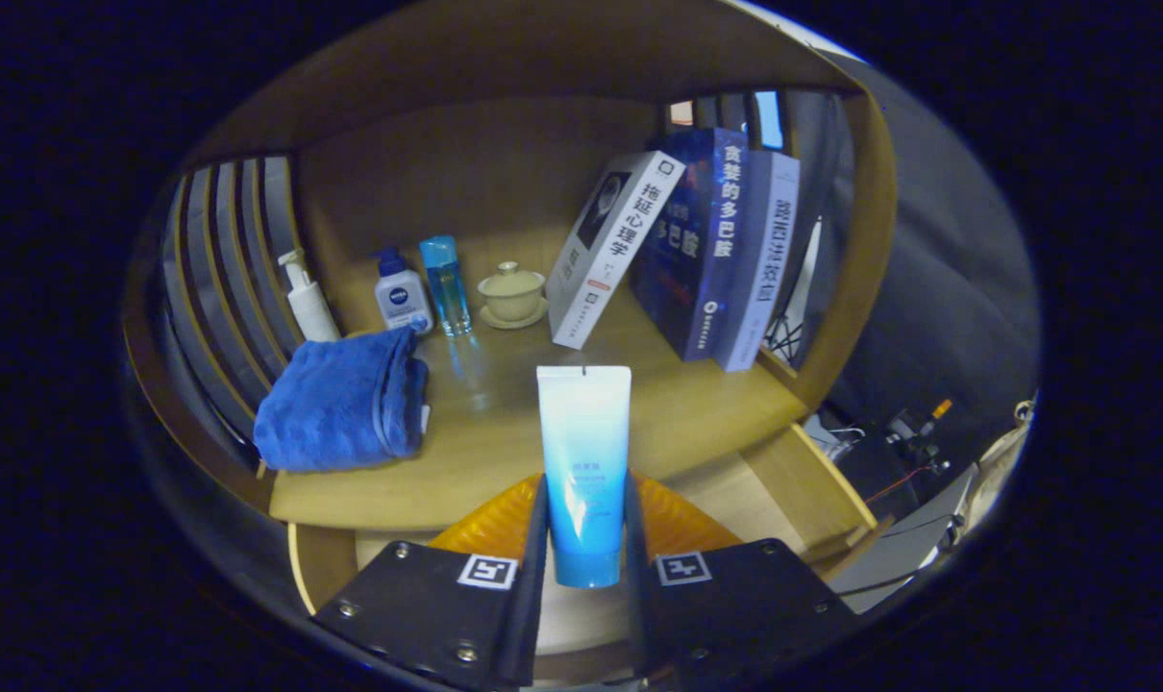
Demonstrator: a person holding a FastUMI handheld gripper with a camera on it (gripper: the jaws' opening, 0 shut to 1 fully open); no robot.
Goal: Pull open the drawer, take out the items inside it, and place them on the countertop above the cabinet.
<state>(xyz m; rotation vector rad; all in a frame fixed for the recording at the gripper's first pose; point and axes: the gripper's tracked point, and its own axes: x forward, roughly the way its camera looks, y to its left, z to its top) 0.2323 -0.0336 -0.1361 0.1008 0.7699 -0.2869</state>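
Nearest the camera, the gripper [586,538] pinches a blue-and-white tube [583,452], one finger pressed against each of its sides. It holds the tube upright with the flat crimped end on top, gripping the lower half.

Just beneath the fingers lies the open drawer [812,481], its pale wooden side wall running off to the right. Beyond it, the front edge of the wooden countertop [505,423] sits behind the lower part of the tube. Whether the tube is already over the countertop or short of it cannot be told.

On the countertop's left side a folded blue towel [341,404] lies near the front. Along the far wall stand a white pump bottle [308,298], a white bottle with a blue cap [401,293] and a slim clear blue bottle [445,284]. To their right a small lidded cup on a saucer [512,296] sits beside three books [687,245]; the left one leans, the others stand upright.

Judging by the hold, the take-out step is done for this tube and the placing step is in hand. The next move calls for carrying it forward over the bare wood between the towel and the books, lowering it until it rests on the surface, then spreading the fingers. A tube stood on its cap could tip; laying it flat seems safer.
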